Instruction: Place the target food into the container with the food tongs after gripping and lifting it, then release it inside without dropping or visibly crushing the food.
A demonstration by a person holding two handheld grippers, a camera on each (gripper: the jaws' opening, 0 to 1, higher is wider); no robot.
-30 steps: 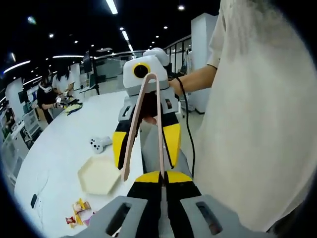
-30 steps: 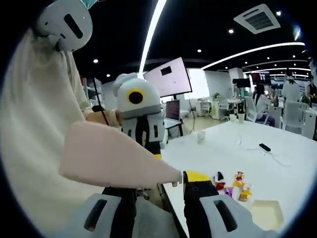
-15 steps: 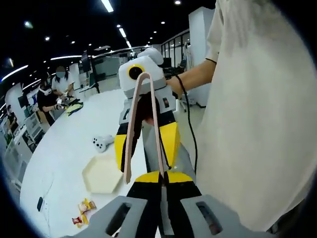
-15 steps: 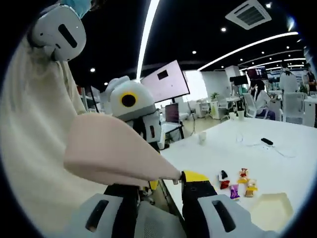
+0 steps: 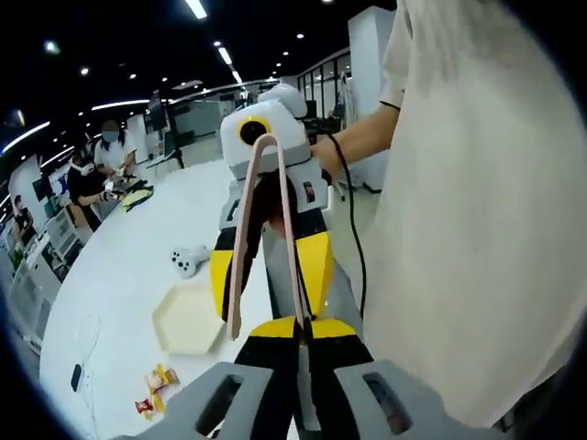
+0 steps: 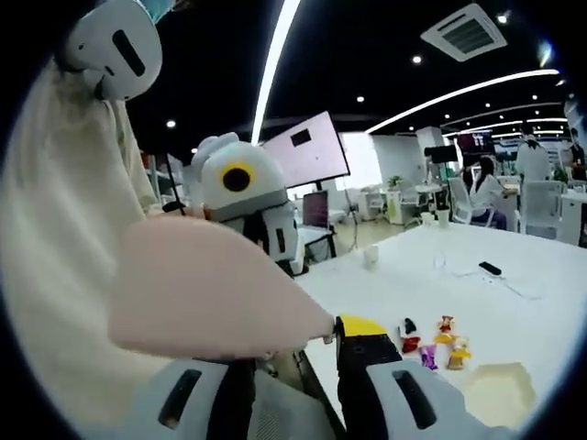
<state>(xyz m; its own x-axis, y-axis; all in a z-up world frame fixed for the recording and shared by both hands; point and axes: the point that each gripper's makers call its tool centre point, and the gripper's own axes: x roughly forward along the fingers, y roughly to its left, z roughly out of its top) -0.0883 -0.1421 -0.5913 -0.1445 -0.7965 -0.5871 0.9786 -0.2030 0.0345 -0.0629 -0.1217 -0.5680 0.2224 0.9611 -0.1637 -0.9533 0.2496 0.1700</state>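
Note:
Pink food tongs (image 5: 266, 211) stand with their bend far from me and both arms coming toward me. My left gripper (image 5: 301, 328) is shut on the tip of one tong arm. The right gripper (image 5: 268, 275) faces me, its yellow jaws outside the two tong arms. In the right gripper view the tongs (image 6: 211, 284) are a broad pink shape across my right gripper (image 6: 298, 353), touching its right fingertip (image 6: 362, 328). A cream hexagonal container (image 5: 188, 319) (image 6: 500, 390) lies on the white table (image 5: 119, 275). Small colourful food items (image 5: 154, 390) (image 6: 431, 344) lie beside it.
A person's pale shirt (image 5: 477, 211) is close on the right, with a forearm (image 5: 362, 147) behind the right gripper. A white controller (image 5: 188, 261) lies past the container. A cup (image 6: 370, 257) and a black phone (image 6: 489, 268) lie farther off. People (image 5: 87, 179) sit at the table's far end.
Both views have shifted slightly with the hands. The tongs stay held between the two grippers, and the container and food have not moved.

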